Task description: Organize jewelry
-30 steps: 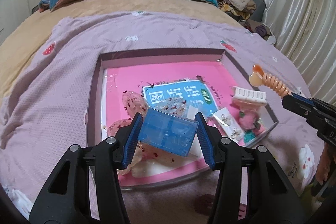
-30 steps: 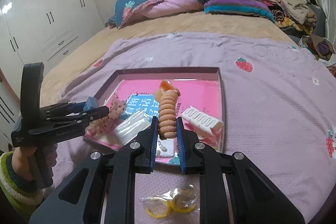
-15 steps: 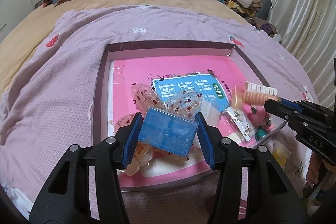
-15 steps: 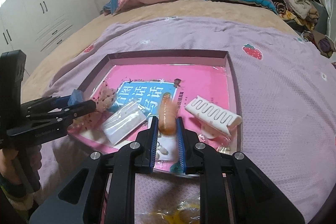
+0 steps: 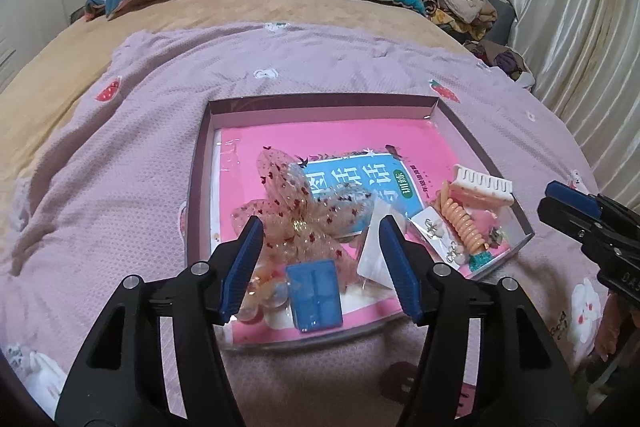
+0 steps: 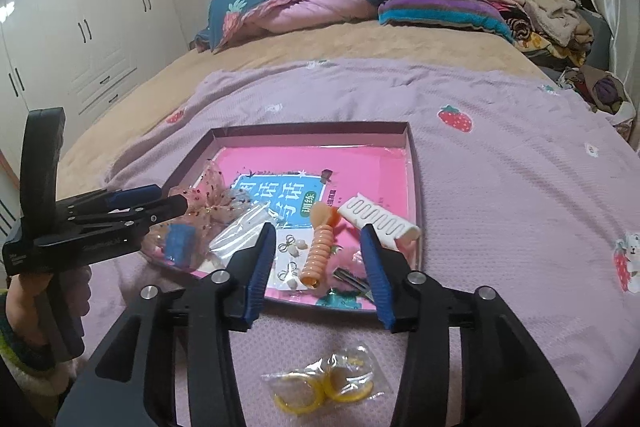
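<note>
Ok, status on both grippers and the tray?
Left gripper open, blue box down in tray. Right gripper open, coil tie in tray. Ring bag outside, on blanket.

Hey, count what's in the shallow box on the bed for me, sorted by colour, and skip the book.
Blue: 1, the small case
Orange: 1, the spiral hair tie
White: 1, the hair claw
Pink: 1, the sequin bow
Total: 4

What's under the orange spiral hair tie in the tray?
The orange spiral hair tie lies across an earring card and pink book. Its underside contact is hidden.
</note>
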`<action>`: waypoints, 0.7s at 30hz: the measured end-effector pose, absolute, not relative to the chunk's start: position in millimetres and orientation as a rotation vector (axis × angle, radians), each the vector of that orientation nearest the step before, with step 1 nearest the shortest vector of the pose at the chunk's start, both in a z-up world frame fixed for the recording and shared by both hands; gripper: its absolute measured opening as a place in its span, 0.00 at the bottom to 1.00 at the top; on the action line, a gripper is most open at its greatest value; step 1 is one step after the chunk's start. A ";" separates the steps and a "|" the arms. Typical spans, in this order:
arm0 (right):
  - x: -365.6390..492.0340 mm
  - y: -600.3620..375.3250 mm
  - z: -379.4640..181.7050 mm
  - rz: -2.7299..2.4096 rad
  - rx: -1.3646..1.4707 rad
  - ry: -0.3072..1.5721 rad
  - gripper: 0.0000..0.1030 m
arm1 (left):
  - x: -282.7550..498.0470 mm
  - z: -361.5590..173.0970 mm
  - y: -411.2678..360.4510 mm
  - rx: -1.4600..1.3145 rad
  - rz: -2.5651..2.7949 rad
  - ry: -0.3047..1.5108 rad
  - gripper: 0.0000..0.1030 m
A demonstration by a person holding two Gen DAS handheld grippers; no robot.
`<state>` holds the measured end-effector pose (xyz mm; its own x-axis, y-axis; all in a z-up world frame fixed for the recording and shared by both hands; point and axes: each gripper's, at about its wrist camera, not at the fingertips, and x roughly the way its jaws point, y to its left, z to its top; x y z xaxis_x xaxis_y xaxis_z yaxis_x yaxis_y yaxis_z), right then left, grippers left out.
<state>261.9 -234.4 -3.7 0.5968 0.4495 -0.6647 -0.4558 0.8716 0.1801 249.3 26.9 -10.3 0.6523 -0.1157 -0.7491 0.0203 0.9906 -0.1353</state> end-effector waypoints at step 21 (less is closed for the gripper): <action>207.0 -253.1 48.9 0.516 -0.009 0.624 0.89 | 194.8 51.7 17.2 -0.096 -0.058 0.759 0.78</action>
